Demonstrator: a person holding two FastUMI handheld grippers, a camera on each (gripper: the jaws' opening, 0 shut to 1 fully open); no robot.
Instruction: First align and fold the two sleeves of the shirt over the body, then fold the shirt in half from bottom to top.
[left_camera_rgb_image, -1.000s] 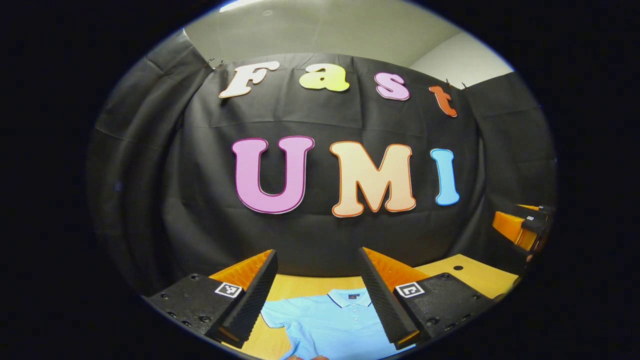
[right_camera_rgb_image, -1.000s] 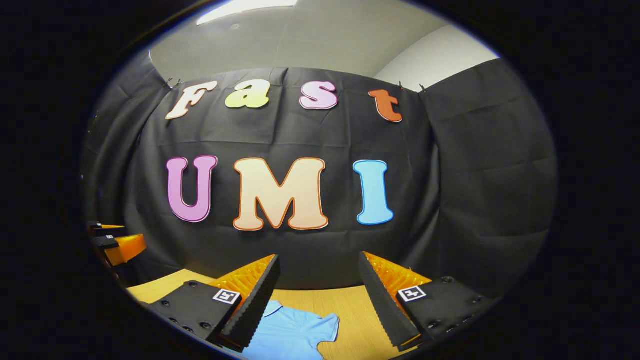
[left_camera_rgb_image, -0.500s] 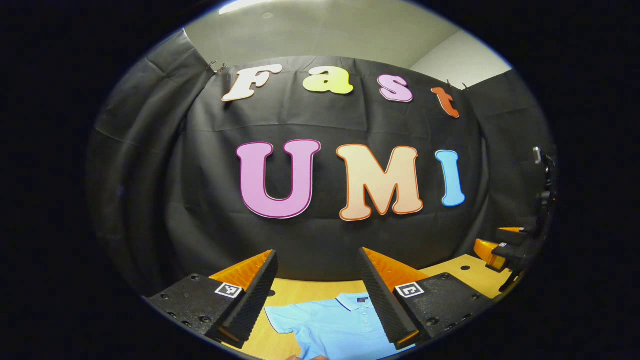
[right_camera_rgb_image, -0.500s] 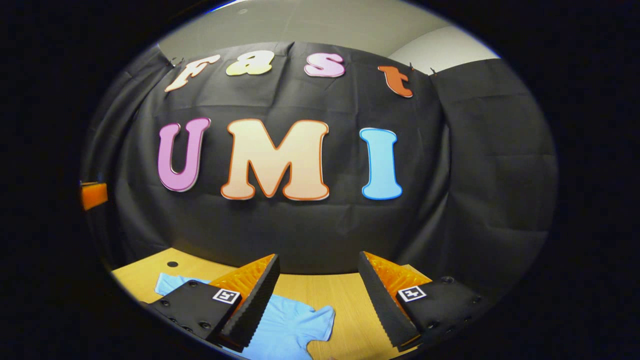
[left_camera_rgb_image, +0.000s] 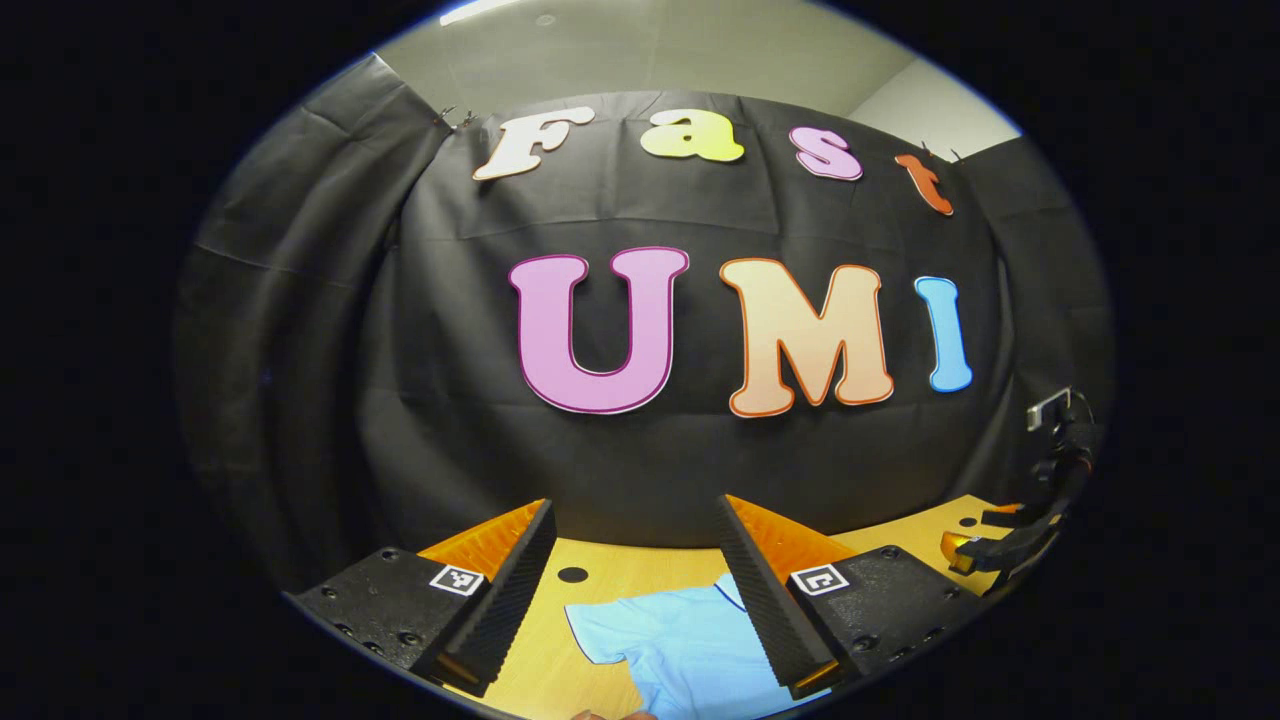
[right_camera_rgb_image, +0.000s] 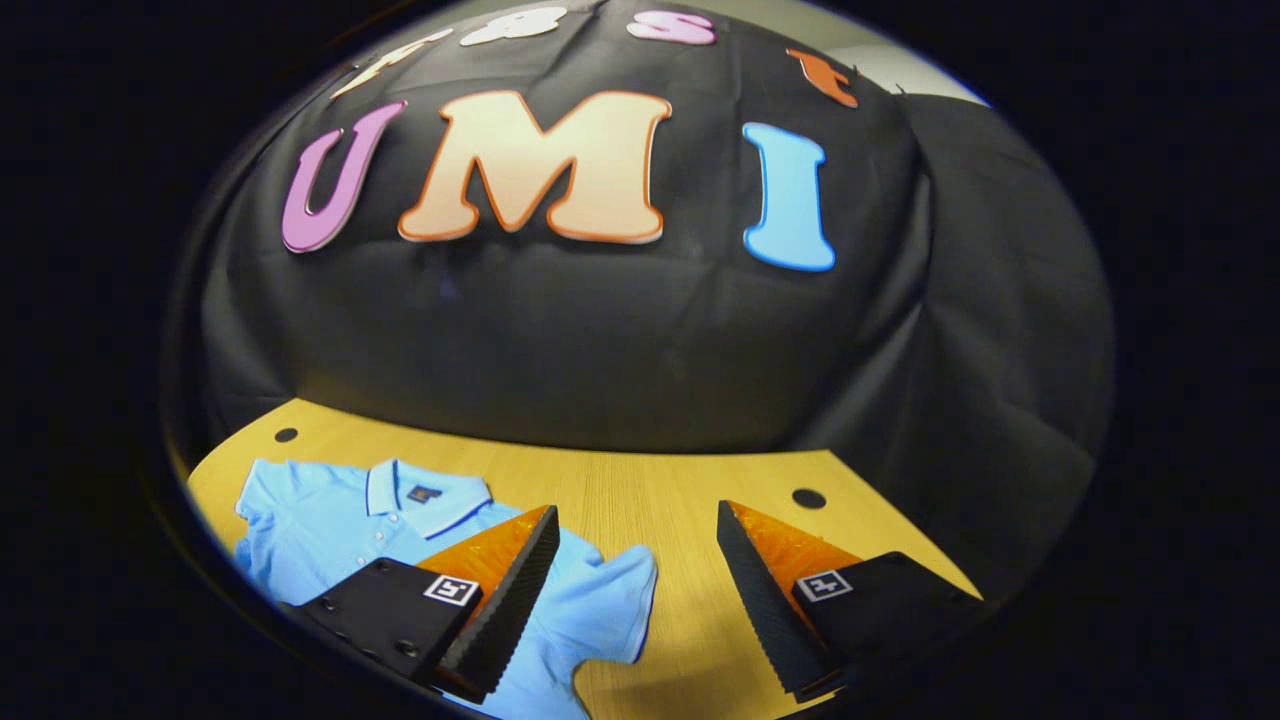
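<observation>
Shirt lies flat and face up on the wooden surface, collar toward the booth wall, both short sleeves spread out to the sides, nothing folded yet by the look of it. My right hand-held gripper hangs above the surface just beside the shirt's nearer sleeve, fingers spread wide, nothing between them. One finger overlaps the sleeve's shoulder area in the right gripper view; the other sits over bare wood, off the shirt. My left hand-held gripper is released too, wide apart, floating over the shirt's other sleeve with the collar just past its far finger. In the left gripper view the right gripper also shows at the far edge, beyond the shirt.

I judge this as the approach to the first sleeve grab. Risks from here: the fabric is thin and limp, so coming down too far in from the sleeve edge could pinch the body layer along with the sleeve and drag the whole shirt across the surface, skewing it. Grabbing too little cuff could let it slip mid-fold and land crooked.
</observation>
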